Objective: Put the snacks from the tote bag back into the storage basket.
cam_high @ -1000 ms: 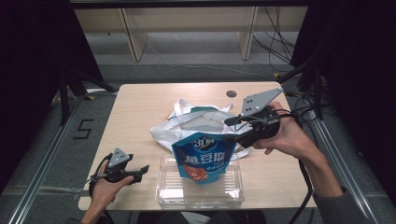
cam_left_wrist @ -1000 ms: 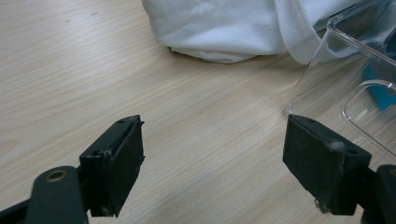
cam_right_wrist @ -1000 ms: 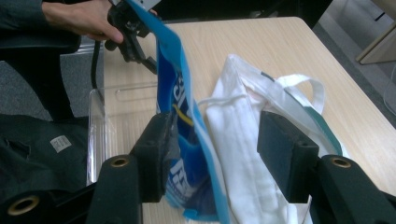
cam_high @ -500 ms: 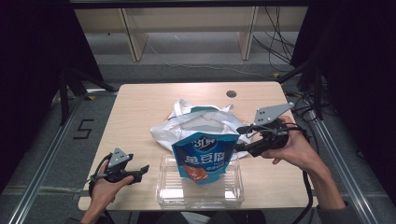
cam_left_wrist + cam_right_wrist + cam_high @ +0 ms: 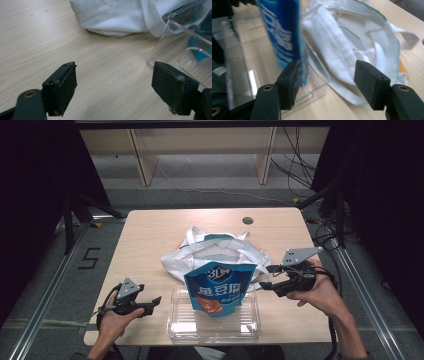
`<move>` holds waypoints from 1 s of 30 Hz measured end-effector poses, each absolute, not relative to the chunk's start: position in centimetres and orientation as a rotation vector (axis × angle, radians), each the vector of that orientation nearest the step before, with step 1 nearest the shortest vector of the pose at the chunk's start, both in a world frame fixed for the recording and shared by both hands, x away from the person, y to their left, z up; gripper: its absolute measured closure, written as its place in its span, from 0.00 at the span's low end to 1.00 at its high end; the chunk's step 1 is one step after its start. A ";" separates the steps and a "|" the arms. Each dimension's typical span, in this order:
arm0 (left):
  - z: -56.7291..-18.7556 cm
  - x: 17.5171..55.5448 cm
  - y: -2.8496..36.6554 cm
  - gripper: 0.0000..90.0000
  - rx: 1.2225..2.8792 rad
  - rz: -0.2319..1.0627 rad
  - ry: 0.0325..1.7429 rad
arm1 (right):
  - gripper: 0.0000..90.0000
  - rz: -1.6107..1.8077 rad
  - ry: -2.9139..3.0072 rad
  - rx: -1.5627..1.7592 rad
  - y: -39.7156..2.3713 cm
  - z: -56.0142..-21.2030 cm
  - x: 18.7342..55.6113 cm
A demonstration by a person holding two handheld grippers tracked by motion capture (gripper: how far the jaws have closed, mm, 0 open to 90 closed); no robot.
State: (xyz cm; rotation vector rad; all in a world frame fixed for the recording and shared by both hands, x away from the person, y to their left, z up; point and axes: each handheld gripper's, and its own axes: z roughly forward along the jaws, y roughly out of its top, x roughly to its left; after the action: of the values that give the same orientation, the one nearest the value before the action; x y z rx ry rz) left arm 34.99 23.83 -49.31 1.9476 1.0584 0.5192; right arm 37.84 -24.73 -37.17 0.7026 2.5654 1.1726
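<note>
At table centre, the blue snack pouch [image 5: 218,287] stands in the clear plastic bin [image 5: 214,325], white tote bag [image 5: 215,251] at its 12 o'clock; your right gripper [image 5: 265,285], at 3 o'clock, jaws spread, empty; your left gripper [image 5: 152,303], at 9 o'clock, likewise spread; placement looks done, tote possibly next.

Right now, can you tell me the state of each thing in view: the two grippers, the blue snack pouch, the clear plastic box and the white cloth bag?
Left gripper: open, holding nothing, low over the wooden table.
Right gripper: open, beside the pouch.
Blue snack pouch: upright, standing in the box.
Clear plastic box: open on top, flat on the table.
White cloth bag: crumpled, mouth open, behind the box.
</note>
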 end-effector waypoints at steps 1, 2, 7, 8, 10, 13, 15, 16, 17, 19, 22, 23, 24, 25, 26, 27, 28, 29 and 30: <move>-49.3 35.0 23.9 0.22 1.952 0.523 1.055 | 0.43 1.156 2.580 0.715 -25.0 -37.4 37.9; -49.3 35.0 23.9 0.22 1.944 0.519 1.062 | 0.43 1.148 2.581 0.723 -25.1 -37.7 38.0; -49.3 35.0 24.0 0.22 1.944 0.526 1.054 | 0.42 1.122 2.544 0.816 -26.2 -38.8 38.3; -49.2 35.0 24.0 0.22 1.949 0.529 1.051 | 0.42 1.100 2.535 0.830 -26.5 -39.0 38.4; -49.2 35.0 24.0 0.22 1.943 0.518 1.059 | 0.42 1.086 2.525 0.876 -26.8 -39.4 38.6; -49.2 35.0 24.0 0.22 1.937 0.522 1.063 | 0.42 1.061 2.519 0.917 -27.3 -40.1 39.0; -49.3 35.1 23.9 0.22 1.944 0.516 1.064 | 0.42 1.074 2.486 0.948 -27.6 -40.7 39.2; -49.3 35.1 23.9 0.22 1.944 0.516 1.064 | 0.42 1.074 2.486 0.948 -27.6 -40.7 39.2; -49.3 35.1 23.9 0.22 1.943 0.517 1.065 | 0.42 1.055 2.504 0.950 -27.8 -40.7 39.3; -49.2 35.0 24.1 0.22 1.969 0.525 1.060 | 0.42 1.052 2.479 0.973 -28.1 -40.9 39.4; -49.1 35.0 24.3 0.22 1.982 0.536 1.051 | 0.41 1.057 2.456 1.004 -28.5 -41.2 39.6; -49.2 35.1 24.0 0.22 1.933 0.525 1.075 | 0.41 1.065 2.449 0.992 -28.6 -41.4 39.7; -49.2 35.1 24.0 0.22 1.938 0.525 1.069 | 0.41 1.050 2.448 1.002 -28.9 -41.6 39.7; -49.2 35.1 24.0 0.22 1.938 0.525 1.069 | 0.41 1.050 2.448 1.002 -28.9 -41.6 39.7; -49.2 35.1 24.0 0.22 1.940 0.533 1.070 | 0.41 1.054 2.447 1.011 -28.9 -41.7 39.7; -49.1 35.2 24.0 0.22 1.953 0.534 1.059 | 0.41 1.080 2.419 1.023 -28.9 -42.1 39.6; -49.2 35.1 23.9 0.22 1.940 0.535 1.067 | 0.40 1.052 2.439 1.037 -29.3 -42.3 39.5; -49.2 35.0 23.9 0.22 1.949 0.533 1.061 | 0.40 1.052 2.439 1.037 -29.3 -42.3 39.5; -49.1 35.0 24.1 0.22 1.983 0.540 1.044 | 0.40 1.061 2.416 1.060 -29.2 -42.6 39.2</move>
State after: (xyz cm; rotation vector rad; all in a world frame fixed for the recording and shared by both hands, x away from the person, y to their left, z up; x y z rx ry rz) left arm 34.95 24.15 -49.14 1.9828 1.0442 0.5402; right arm 39.23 -29.24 -42.57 1.0601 2.4159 1.0613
